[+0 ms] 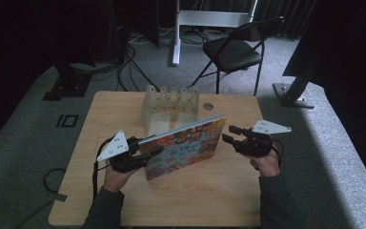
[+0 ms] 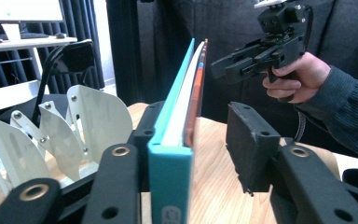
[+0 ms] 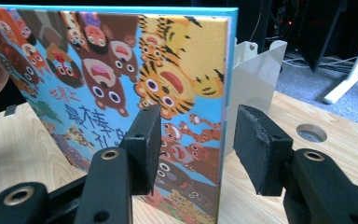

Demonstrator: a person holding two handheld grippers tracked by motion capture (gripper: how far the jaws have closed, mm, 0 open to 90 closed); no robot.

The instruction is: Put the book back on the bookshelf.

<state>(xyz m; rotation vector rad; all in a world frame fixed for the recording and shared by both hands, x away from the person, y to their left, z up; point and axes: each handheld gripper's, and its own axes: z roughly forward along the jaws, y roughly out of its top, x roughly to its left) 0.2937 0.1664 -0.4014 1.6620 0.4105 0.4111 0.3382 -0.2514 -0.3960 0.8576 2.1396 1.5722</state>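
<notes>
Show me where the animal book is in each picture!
High view: the book stands on edge mid-table, between the left gripper and the right gripper.
Left gripper view: its teal spine sits bottom centre, between the jaws.
Right gripper view: its cover spreads across the left and middle.
Shared landmark: the white rack behind the book.

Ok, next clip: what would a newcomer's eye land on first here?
The bright picture book, its cover crowded with cartoon tigers and bears, stands on edge at the middle of the wooden table. The left gripper has its jaws around the book's teal spine end, one jaw against it and the other apart, while the right gripper sits open at the opposite edge. Behind the book stands a pale slotted rack.
</notes>
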